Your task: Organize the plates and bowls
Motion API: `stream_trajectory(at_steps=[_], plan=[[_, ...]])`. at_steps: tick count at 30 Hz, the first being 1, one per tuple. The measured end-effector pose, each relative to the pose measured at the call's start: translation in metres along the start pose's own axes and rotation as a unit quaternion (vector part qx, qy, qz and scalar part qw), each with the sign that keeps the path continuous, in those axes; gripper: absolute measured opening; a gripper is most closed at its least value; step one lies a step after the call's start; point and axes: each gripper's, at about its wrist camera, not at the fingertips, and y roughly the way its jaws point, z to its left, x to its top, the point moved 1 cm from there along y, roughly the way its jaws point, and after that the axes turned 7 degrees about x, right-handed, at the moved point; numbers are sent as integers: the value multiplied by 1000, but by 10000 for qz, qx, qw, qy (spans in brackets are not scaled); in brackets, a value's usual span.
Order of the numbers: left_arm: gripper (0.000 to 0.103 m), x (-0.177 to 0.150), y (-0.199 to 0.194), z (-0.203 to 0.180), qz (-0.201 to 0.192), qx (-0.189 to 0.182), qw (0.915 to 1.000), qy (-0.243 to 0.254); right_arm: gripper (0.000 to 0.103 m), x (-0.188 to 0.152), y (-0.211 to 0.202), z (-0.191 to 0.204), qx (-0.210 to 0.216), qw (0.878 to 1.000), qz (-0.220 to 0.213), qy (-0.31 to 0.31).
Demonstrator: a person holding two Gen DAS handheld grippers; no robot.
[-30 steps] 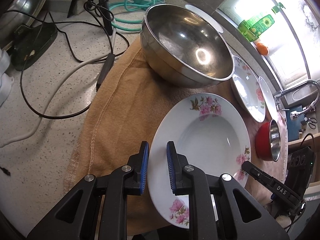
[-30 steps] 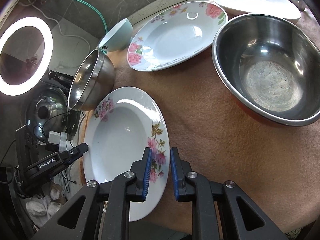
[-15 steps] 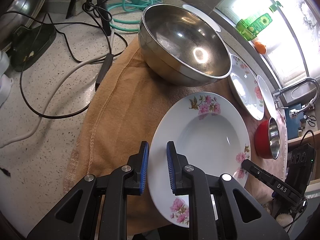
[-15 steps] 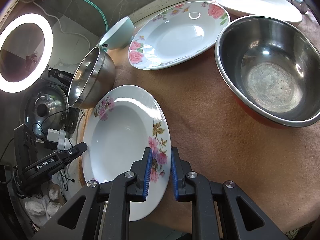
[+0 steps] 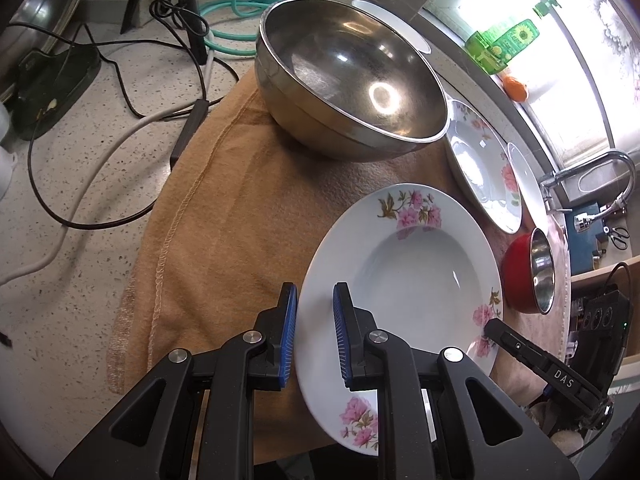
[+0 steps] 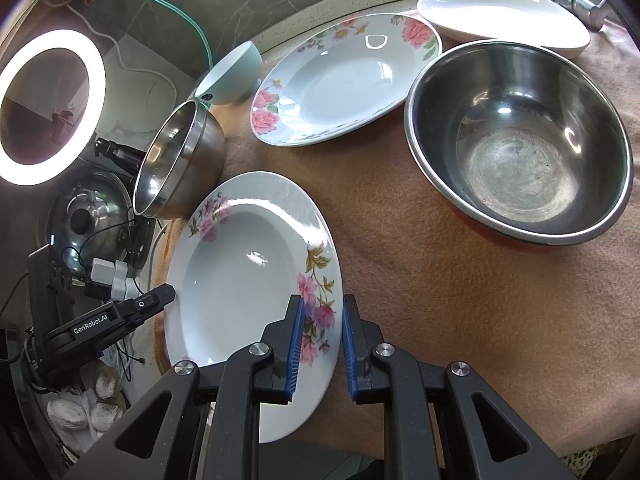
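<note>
Speckled pale stone table (image 5: 80, 240), spread with a tan-orange cloth (image 5: 240, 208) under all the crockery.

Large stainless-steel round bowl (image 5: 352, 80), standing on the cloth well ahead of the left jaws. Red-sided steel-lined bowl (image 6: 516, 140), ahead and to the right of the right jaws, upright.

White deep plate with pink flower sprays (image 6: 248, 268), flat on the cloth, caught at opposite rims by both tools. Left gripper (image 5: 315, 316): narrow-set jaws straddling the plate's near-left rim, one blue pad outside the edge, one over the rim; clamped on the plate as far as can be told. Right gripper (image 6: 319, 328): same hold on the flowered right rim, jaws nearly closed with the edge between the pads.

Second flowered deep plate (image 6: 344, 76), beyond the right jaws, beside the red bowl. Plain white oval dish (image 6: 504, 20), farther back still.

Small pale-blue bowl (image 6: 232, 76), tipped on its side at the cloth's far-left edge, just behind the large steel bowl.
</note>
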Motion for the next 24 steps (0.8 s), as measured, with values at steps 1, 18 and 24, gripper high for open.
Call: stream_trajectory(at_steps=[1, 18, 24], plan=[[16, 0, 1, -2, 8, -4, 10000, 18, 17, 0, -1, -1, -3, 10000, -11, 17], [16, -1, 7, -30, 90, -34, 9995, 298, 17, -2, -20, -22, -136, 9995, -143, 244], [16, 0, 9, -35, 99, -14, 9993, 371, 17, -5, -23, -26, -165, 9994, -136, 272]])
